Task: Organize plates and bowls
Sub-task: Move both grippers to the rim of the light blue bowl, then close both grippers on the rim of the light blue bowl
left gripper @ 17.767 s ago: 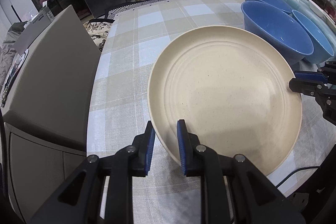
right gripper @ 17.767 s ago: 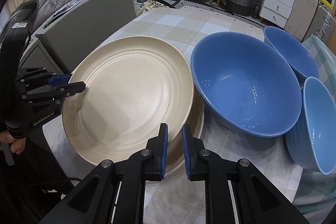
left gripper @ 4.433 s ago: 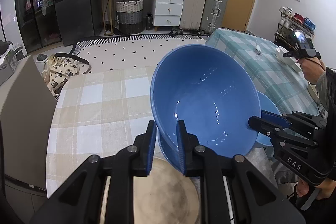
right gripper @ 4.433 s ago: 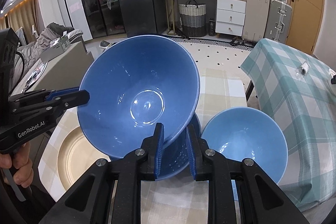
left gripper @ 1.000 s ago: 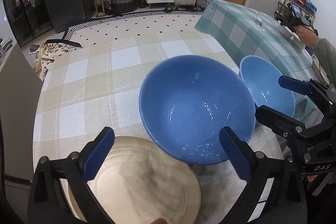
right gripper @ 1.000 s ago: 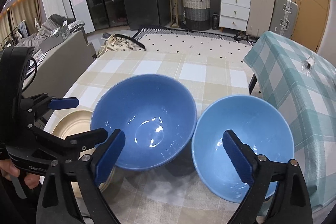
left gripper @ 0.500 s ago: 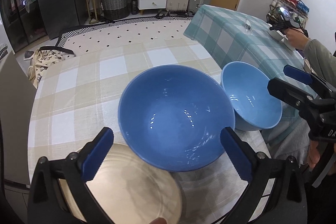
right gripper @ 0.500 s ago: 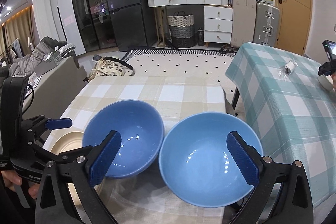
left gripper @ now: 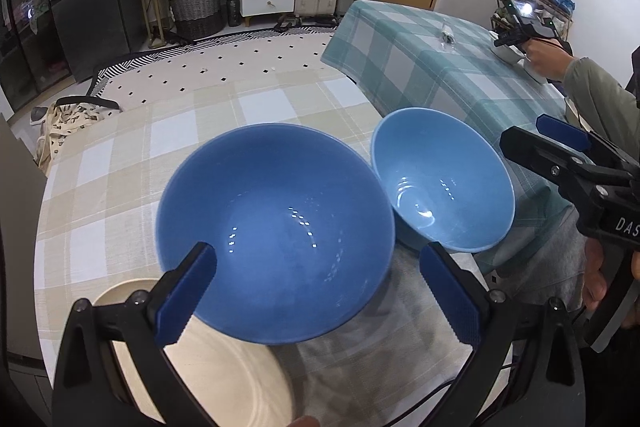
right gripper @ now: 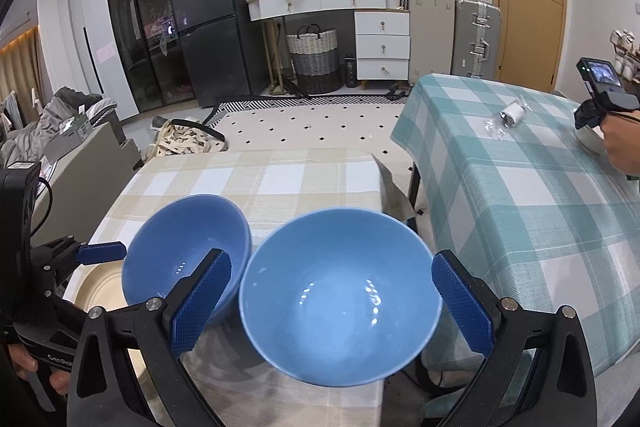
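A large dark blue bowl (left gripper: 276, 239) stands on the beige checked table, its near side over the rim of a cream plate (left gripper: 208, 367). A lighter blue bowl (left gripper: 442, 187) stands just to its right. My left gripper (left gripper: 318, 291) is wide open and empty, above and in front of the dark bowl. In the right wrist view the light blue bowl (right gripper: 340, 299) lies between the spread fingers of my right gripper (right gripper: 332, 303), which is open and empty. The dark blue bowl (right gripper: 186, 255) and the plate (right gripper: 100, 291) are to its left.
The beige table (left gripper: 120, 163) ends just right of the light bowl. A teal checked table (right gripper: 520, 195) stands to the right, with another person's hand (right gripper: 620, 143) and device over it. A grey cabinet (right gripper: 84, 159) is at the left. Dresser, basket and suitcases stand far back.
Both grippers have drawn back and up from the bowls, staying open. The right wrist view has centred on the light blue bowl.
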`<state>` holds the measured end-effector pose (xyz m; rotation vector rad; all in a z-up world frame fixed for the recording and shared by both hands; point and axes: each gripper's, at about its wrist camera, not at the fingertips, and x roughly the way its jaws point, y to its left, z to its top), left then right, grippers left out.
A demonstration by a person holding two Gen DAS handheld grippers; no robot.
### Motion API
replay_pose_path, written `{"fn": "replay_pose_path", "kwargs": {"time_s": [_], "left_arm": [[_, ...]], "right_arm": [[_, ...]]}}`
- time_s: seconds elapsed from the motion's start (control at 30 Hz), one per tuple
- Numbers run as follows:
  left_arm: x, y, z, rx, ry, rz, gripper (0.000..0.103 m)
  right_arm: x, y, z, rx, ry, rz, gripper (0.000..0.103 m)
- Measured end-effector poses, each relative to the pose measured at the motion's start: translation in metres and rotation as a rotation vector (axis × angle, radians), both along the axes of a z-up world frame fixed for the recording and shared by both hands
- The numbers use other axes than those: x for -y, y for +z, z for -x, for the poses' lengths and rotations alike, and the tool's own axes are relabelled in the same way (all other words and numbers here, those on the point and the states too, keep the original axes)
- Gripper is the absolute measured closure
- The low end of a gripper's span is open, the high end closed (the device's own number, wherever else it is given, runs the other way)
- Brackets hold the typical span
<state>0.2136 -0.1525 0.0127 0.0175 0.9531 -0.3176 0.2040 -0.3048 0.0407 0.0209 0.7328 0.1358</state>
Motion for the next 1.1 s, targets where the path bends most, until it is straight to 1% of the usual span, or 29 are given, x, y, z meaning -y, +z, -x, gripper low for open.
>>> {"fn": "replay_pose_path", "kwargs": {"time_s": [0.3, 0.37, 0.43, 0.5, 0.53, 0.6, 0.63, 0.7, 0.97, 1.07, 1.1], "left_arm": [[0.032, 0.001, 0.007, 0.019, -0.068, 0.007, 0.001], [0.038, -0.001, 0.006, 0.016, -0.079, 0.011, 0.002], [0.042, -0.003, 0.006, 0.012, -0.096, 0.026, 0.006], [0.047, -0.004, 0.006, 0.001, -0.118, 0.041, 0.019], [0.049, -0.004, 0.006, -0.004, -0.13, 0.053, 0.023], [0.052, -0.005, 0.005, -0.021, -0.146, 0.079, 0.036], [0.054, -0.005, 0.004, -0.033, -0.153, 0.094, 0.038], [0.056, -0.006, 0.004, -0.05, -0.168, 0.122, 0.046], [0.07, -0.013, 0.002, -0.104, -0.163, 0.152, 0.047], [0.072, -0.017, -0.001, -0.123, -0.146, 0.148, 0.047], [0.073, -0.019, -0.001, -0.126, -0.139, 0.141, 0.047]], "right_arm": [[0.03, -0.009, -0.003, -0.027, -0.064, -0.011, 0.001], [0.035, -0.012, -0.005, -0.037, -0.073, -0.014, 0.001], [0.039, -0.015, -0.004, -0.045, -0.08, -0.012, 0.001], [0.043, -0.018, -0.005, -0.057, -0.089, -0.014, 0.001], [0.045, -0.019, -0.006, -0.064, -0.094, -0.015, 0.001], [0.047, -0.022, -0.006, -0.073, -0.103, -0.01, 0.001], [0.048, -0.023, -0.006, -0.076, -0.106, -0.009, 0.001], [0.05, -0.024, -0.006, -0.08, -0.106, -0.01, 0.001], [0.058, -0.037, -0.011, -0.116, -0.113, -0.025, 0.002], [0.062, -0.043, -0.014, -0.137, -0.118, -0.036, 0.009], [0.063, -0.045, -0.016, -0.144, -0.114, -0.038, 0.014]]}}
